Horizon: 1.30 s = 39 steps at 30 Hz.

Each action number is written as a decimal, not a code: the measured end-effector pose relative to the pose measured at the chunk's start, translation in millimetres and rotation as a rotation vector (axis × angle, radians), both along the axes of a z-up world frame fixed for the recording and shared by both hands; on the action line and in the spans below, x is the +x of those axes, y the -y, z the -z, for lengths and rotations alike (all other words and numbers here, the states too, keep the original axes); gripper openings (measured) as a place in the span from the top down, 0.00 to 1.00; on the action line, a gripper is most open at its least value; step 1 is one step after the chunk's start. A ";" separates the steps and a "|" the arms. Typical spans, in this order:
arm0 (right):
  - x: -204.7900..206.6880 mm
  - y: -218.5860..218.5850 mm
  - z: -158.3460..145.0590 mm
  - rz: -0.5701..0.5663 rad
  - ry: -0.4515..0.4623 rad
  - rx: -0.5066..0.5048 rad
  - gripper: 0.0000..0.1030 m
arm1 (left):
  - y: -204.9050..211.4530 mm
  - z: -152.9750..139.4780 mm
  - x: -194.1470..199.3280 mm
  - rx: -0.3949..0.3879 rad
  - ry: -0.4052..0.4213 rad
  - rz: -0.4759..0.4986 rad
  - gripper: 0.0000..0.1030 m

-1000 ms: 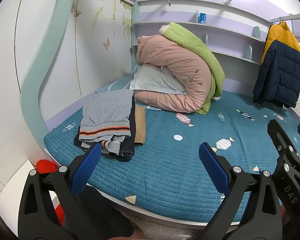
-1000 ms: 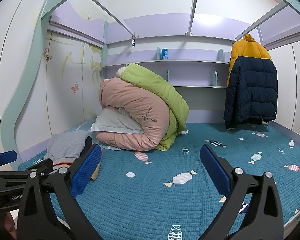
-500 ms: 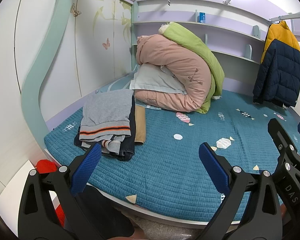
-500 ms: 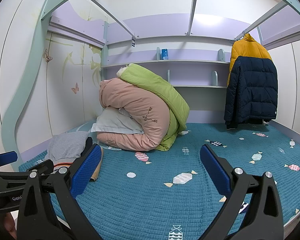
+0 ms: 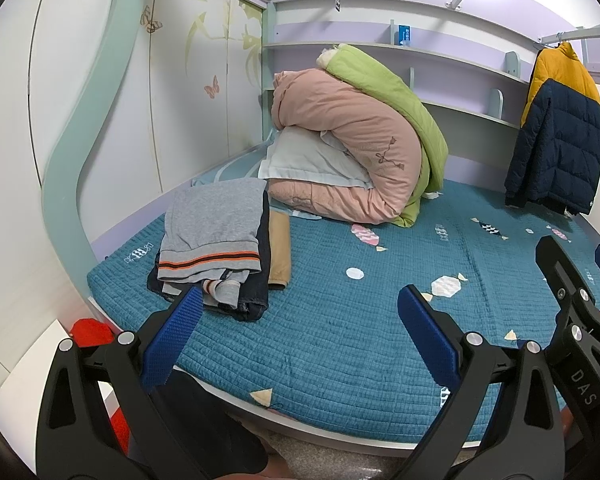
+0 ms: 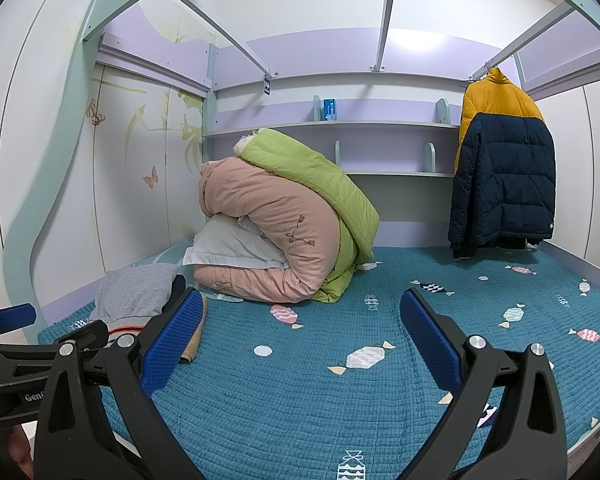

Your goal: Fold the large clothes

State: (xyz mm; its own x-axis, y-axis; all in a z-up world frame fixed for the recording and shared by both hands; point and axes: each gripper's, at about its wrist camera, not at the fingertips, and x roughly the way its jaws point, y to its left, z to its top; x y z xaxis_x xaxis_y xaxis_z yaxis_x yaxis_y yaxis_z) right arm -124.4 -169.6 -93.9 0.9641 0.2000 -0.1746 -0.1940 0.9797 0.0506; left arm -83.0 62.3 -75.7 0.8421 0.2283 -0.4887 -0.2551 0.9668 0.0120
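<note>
A stack of folded clothes [image 5: 214, 236], with a grey top with orange stripes over dark jeans and a tan piece, lies at the left front of the teal bed [image 5: 340, 340]. It also shows in the right wrist view [image 6: 136, 296]. A yellow and navy puffer jacket [image 5: 556, 136] hangs at the back right, also in the right wrist view [image 6: 500, 172]. My left gripper [image 5: 296, 332] is open and empty above the bed's front edge. My right gripper [image 6: 300, 328] is open and empty over the bed's middle; it shows at the right of the left wrist view [image 5: 572, 288].
A pink quilt [image 5: 348, 148] and a green quilt [image 5: 392, 96] are rolled over a pale pillow [image 5: 312, 160] at the back left. Shelves [image 6: 380, 124] line the back wall. A red object [image 5: 92, 332] sits on the floor at the left.
</note>
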 end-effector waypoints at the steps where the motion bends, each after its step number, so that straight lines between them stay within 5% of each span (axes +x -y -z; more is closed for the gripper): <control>1: -0.1 -0.1 0.0 0.001 0.001 -0.001 0.07 | 0.1 0.0 -0.2 0.001 -0.001 -0.001 0.05; 39: -2.5 -3.5 -0.6 0.007 0.000 -0.002 0.07 | -4.1 2.1 -2.5 0.003 -0.021 0.015 0.05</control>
